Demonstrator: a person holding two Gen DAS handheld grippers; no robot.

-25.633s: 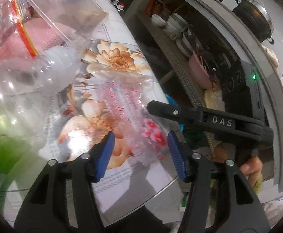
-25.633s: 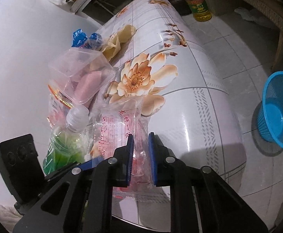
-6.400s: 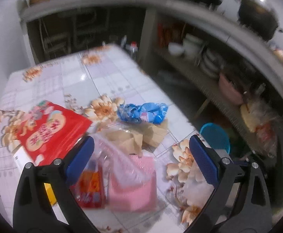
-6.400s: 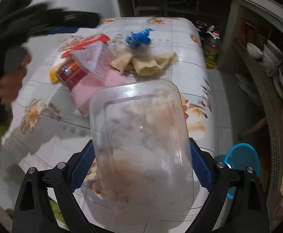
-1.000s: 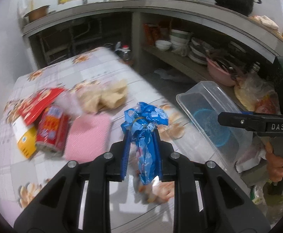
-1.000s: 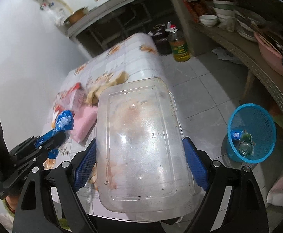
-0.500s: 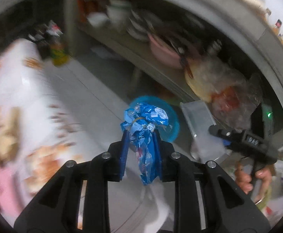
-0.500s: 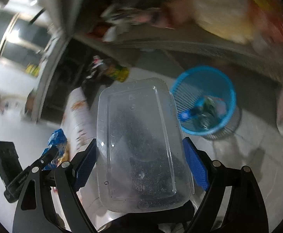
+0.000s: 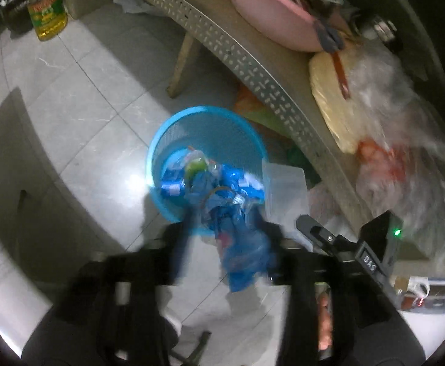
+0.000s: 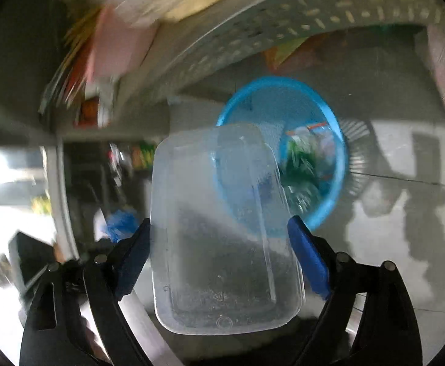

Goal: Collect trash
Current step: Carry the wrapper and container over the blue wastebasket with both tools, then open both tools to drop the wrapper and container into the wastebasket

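Left claw (image 9: 222, 228): pointed steeply down over the blue mesh trash basket (image 9: 167, 140), which stands on the grey tiled floor (image 9: 85, 97). Its jaws are opening, and both fingers are heavily blurred. The crumpled blue plastic wrapper (image 9: 240, 244) lies between them, its upper end overlapping the basket rim at the basket's 5 o'clock edge. The pads no longer appear to press on it, so the claw is read as released; blur prevents certainty about contact. Inside the basket lie earlier discards, including a clear bottle with a green label (image 9: 195, 164) and blue packaging scraps.

Right claw (image 10: 219, 262): jaws spread wide and still opening slightly. The clear plastic food container (image 10: 222, 244) sits between the blue pads (image 10: 306, 262), long axis pointing away from the camera. The left pad touches the container wall; at the right pad, contact cannot be confirmed, so whether this claw grasps the container cannot be told. Through the container's far end the trash basket (image 10: 332, 140) is visible at 1 o'clock.

In the left wrist view, the right claw and container appear at 4 o'clock of the basket, just beside its rim.

Surroundings: a perforated shelf (image 9: 253, 70) runs above the basket, carrying a pink basin (image 9: 268, 9). An oil bottle (image 9: 47, 9) stands on the floor at 11 o'clock.
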